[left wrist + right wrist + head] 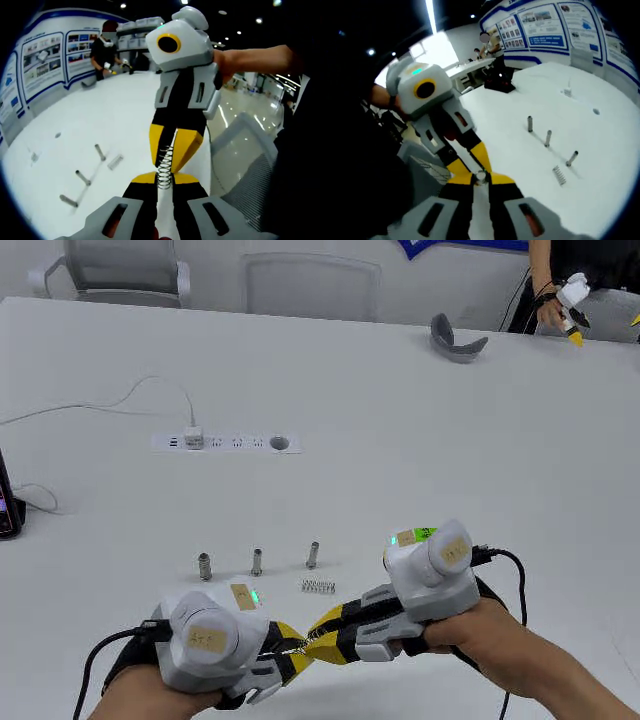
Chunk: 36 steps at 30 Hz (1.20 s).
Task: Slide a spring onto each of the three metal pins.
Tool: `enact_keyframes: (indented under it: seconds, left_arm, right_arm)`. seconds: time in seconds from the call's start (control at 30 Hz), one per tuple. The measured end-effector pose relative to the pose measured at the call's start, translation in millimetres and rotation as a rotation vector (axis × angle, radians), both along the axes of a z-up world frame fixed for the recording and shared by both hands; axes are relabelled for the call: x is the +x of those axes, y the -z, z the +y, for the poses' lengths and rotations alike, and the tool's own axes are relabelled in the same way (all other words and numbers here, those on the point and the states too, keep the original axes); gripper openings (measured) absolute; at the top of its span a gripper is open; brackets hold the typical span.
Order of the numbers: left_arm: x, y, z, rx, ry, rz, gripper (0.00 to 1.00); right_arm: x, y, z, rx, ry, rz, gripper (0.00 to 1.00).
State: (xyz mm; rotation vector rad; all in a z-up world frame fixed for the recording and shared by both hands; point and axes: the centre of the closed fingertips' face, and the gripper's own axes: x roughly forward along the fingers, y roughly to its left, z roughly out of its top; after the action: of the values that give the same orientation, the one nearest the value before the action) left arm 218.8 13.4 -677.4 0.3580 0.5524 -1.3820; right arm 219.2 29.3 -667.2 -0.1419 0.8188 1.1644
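Three short metal pins stand upright in a row on the white table: left pin [205,566], middle pin [257,561], right pin [313,555]. The left one looks thicker than the others. A loose spring [318,586] lies just in front of the right pin. Near the table's front edge my left gripper [288,650] and right gripper [322,637] meet tip to tip. A second spring [164,167] spans between them. The left gripper [162,181] is shut on one end and the right gripper [480,179] is shut on the other end [480,176].
A white power strip [225,443] with a plugged charger and cable lies mid-table. A dark phone [8,505] sits at the left edge and a grey curved piece [457,340] at the far side. A person [560,290] works at the far right corner. Chairs stand behind the table.
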Motion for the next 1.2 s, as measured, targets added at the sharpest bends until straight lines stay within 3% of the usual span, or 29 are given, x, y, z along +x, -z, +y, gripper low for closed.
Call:
enact_keyframes:
  seconds: [0.3,0.53,0.77,1.2]
  left_arm:
    - [-6.7,0.1,-0.4,0.002,0.051,-0.022,0.1]
    - [-8.3,2.5,1.6,0.011,0.067,-0.039,0.1]
    - [-4.7,2.2,7.7,-0.001,0.027,-0.044,0.11]
    - [4.9,11.3,39.0,0.012,-0.076,-0.023,0.18]
  right_arm:
    - [-5.9,-1.9,4.0,-0.041,-0.119,-0.013,0.12]
    - [-8.4,1.2,6.6,-0.078,-0.169,-0.024,0.12]
    - [-4.7,2.1,8.2,-0.085,-0.164,-0.039,0.12]
    - [1.5,1.0,8.3,-0.095,-0.15,-0.056,0.12]
